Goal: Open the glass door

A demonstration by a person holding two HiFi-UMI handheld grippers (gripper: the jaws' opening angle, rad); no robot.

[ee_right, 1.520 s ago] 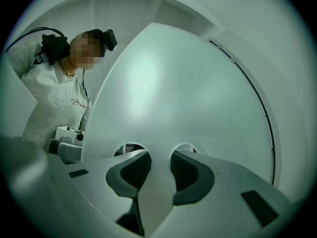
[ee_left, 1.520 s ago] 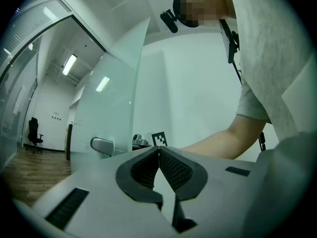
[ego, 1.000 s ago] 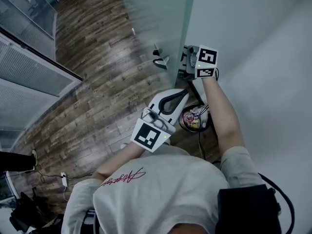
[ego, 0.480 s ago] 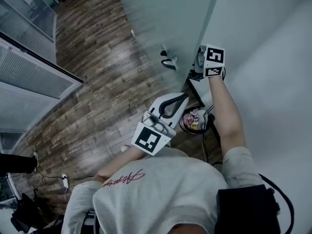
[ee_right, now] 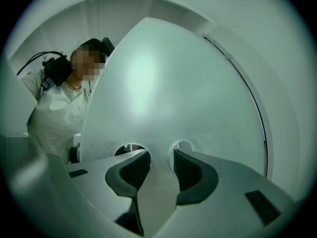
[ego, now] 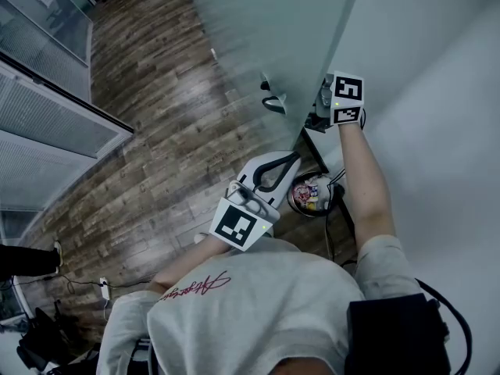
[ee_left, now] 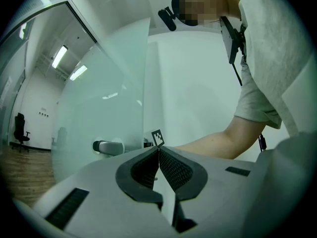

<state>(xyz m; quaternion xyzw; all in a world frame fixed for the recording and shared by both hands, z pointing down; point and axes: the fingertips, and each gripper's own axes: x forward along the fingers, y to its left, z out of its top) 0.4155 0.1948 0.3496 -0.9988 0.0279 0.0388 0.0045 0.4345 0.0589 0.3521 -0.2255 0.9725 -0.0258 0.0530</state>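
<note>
The frosted glass door (ego: 266, 30) stands ajar, and its free edge runs down to my right gripper (ego: 322, 104). One metal lever handle (ego: 273, 101) sticks out on the door's left face. My right gripper is on the door's other face, shut on that side's door handle (ee_right: 157, 170), a pale bar that fills the gap between the pads. In that view the frosted pane (ee_right: 168, 93) fills the picture. My left gripper (ego: 291, 157) hangs shut and empty at waist height, short of the door. The left-face lever (ee_left: 106, 147) shows beyond its tips.
A white wall (ego: 437, 92) runs close on the right of the door. A small bin (ego: 308, 194) with colourful rubbish sits on the wood floor (ego: 156, 131) near the door's edge. Glass partitions with blinds (ego: 47, 123) line the left. A power strip (ego: 101, 287) with cables lies lower left.
The door's free edge and my right gripper on its handle have shifted to the right in the head view. My left gripper has stayed where it was.
</note>
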